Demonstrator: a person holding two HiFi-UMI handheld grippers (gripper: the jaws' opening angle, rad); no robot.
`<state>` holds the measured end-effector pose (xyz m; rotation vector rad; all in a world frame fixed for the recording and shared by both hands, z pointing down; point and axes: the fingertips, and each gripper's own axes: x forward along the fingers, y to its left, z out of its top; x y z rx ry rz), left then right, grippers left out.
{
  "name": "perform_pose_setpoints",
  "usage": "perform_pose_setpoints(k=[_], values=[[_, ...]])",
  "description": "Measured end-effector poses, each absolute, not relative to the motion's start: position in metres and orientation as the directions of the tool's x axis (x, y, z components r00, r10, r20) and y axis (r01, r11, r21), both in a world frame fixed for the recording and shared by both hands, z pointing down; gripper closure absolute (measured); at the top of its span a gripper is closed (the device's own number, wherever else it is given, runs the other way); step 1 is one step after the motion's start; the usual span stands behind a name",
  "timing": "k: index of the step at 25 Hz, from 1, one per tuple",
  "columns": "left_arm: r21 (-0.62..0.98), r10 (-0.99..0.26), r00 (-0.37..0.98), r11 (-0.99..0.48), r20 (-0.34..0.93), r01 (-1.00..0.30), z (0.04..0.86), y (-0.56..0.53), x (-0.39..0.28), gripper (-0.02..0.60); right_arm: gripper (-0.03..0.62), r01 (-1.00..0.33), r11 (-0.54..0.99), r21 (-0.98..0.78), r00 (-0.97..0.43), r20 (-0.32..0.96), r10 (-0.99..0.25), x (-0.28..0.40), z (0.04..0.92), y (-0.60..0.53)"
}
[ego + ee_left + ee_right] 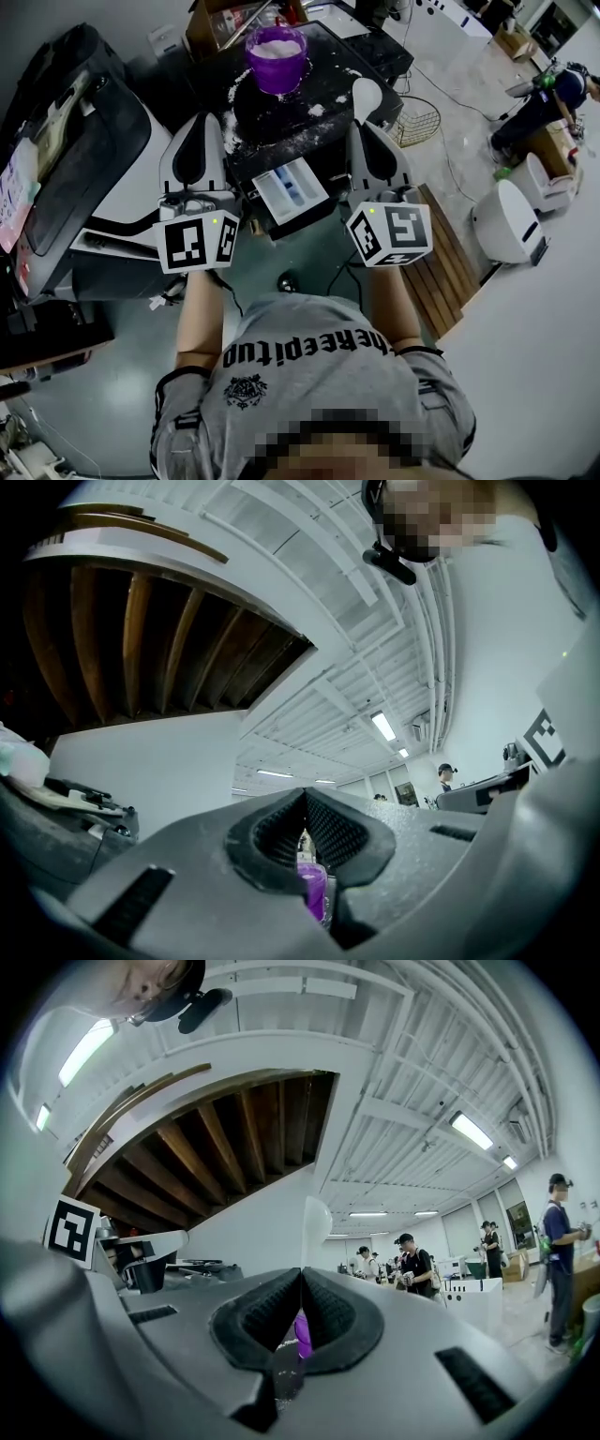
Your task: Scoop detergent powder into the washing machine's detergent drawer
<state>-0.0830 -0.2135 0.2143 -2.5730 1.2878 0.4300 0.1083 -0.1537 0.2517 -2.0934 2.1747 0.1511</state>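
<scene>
The handle of the spoon (315, 1215) is hidden between the pads of the right claw (301, 1274). The tub (315, 891) is mostly hidden behind the left claw (305, 794). What lies in the drawer (291, 190) is too small to tell.

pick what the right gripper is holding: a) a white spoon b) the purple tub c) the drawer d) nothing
a: the right gripper has its jaws shut on a white spoon whose bowl sticks up past the tips, while the tub and the drawer sit apart from it.
</scene>
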Motion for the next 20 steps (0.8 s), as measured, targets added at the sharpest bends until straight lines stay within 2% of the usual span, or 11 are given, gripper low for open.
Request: perform_pose_setpoints(k=[13, 20], values=[[-0.053, -0.733, 0.601, -0.619, -0.319, -0.783, 0.235, -0.27, -0.066, 0.578, 0.589, -0.999, 0.04, -0.029, -0.036, -0.111, -0.993, 0.118, 0.266, -0.203], [-0.045, -0.764, 0.567, -0.583, -0.308, -0.811, 0.237, -0.307, -0.06, 0.578, 0.589, -0.995, 0.096, -0.037, -0.093, -0.076, -0.993, 0.131, 0.268, -0.251]])
